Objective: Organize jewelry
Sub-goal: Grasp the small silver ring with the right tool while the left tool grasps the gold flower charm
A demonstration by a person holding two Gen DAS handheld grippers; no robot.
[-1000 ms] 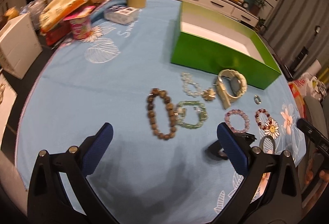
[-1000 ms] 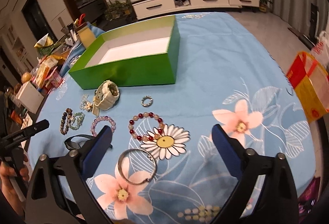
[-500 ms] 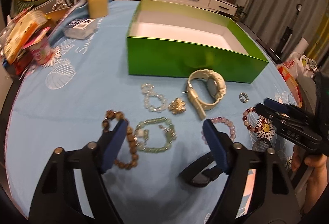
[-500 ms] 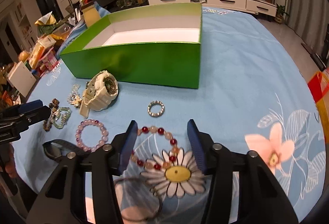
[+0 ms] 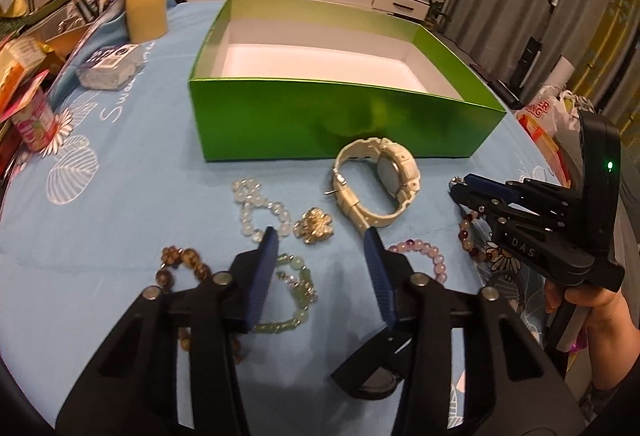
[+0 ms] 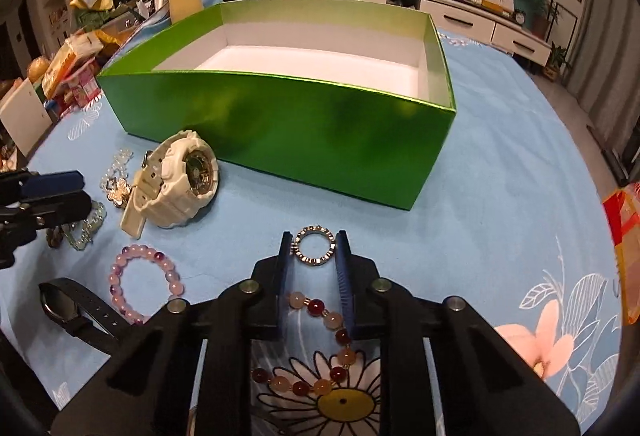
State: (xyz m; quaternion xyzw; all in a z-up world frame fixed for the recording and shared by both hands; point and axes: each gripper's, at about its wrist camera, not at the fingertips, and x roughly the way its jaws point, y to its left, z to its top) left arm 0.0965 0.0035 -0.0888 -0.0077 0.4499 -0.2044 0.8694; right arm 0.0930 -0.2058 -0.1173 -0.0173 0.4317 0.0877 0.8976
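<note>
An open green box [image 5: 340, 124] [image 6: 280, 124] stands on the blue flowered cloth, with jewelry spread in front of it. My left gripper [image 5: 320, 234] hovers low with its jaws closing. A gold brooch [image 5: 314, 226] lies between the tips, clear of both pads. Around it are a clear bead bracelet [image 5: 256, 208], a green bracelet [image 5: 296, 292], a brown bead bracelet [image 5: 180, 264] and a white watch [image 5: 380, 180] [image 6: 180, 180]. My right gripper [image 6: 314, 238] is closing on a small silver ring [image 6: 314, 246], with both pads at its sides. A red bead bracelet [image 6: 320, 348] lies under that gripper.
A pink bead bracelet [image 6: 140, 276] and a black watch [image 6: 72, 308] lie at the front left. A yellow bottle [image 5: 146, 8], a tissue packet [image 5: 108, 66], a pink cup [image 5: 34, 120] and snack packs crowd the far left. A person's hand [image 5: 592, 312] holds the right gripper.
Both grippers came forward and down toward the jewelry while their jaws narrowed. The left now frames the brooch. The right passed over the red bracelet and now brackets the silver ring.
</note>
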